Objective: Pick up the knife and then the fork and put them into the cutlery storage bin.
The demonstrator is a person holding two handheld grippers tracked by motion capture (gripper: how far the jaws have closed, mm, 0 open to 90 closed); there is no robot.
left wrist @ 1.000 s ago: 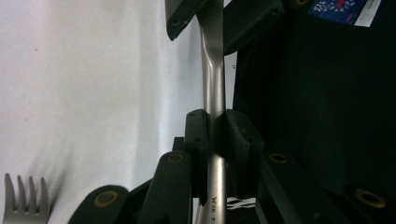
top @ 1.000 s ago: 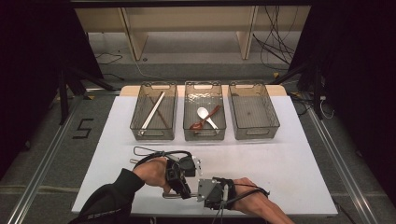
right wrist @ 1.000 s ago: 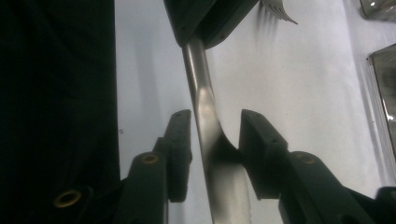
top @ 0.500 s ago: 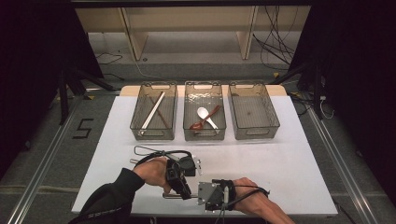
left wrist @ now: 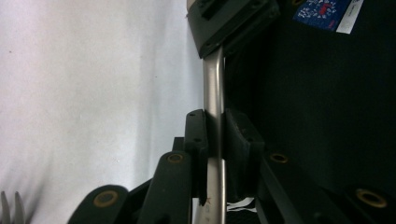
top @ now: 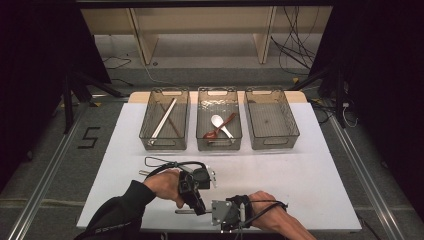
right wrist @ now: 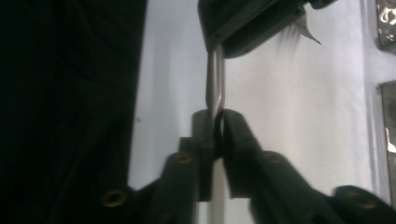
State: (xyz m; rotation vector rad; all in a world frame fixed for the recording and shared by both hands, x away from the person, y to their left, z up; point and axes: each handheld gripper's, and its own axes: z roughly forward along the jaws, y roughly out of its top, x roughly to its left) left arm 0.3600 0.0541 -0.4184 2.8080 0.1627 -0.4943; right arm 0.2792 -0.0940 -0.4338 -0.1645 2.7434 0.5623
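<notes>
High view, place: my left gripper and my right gripper meet low on the white table, near its front edge, well short of the three bins.
High view, the thing: a thin metal utensil handle pokes out level between the two tools; the bins hold chopsticks and spoons, so I judge this one is being sorted.
Left gripper view, grip: my jaws are clamped narrow on the handle, which runs up into the other tool's jaws at the top.
Left gripper view, feel: bright, smooth, round steel; I judge it stiff, light and slippery, apt to swivel in flat pads.
Left gripper view, clue: fork tines show at the bottom left corner.
Right gripper view, grip: my jaws have just been closing and now pinch the handle; a fork's tines peek past the far tool.
Right gripper view, hold: best taken mid-handle, square across the shaft, not at the tapering end.
</notes>
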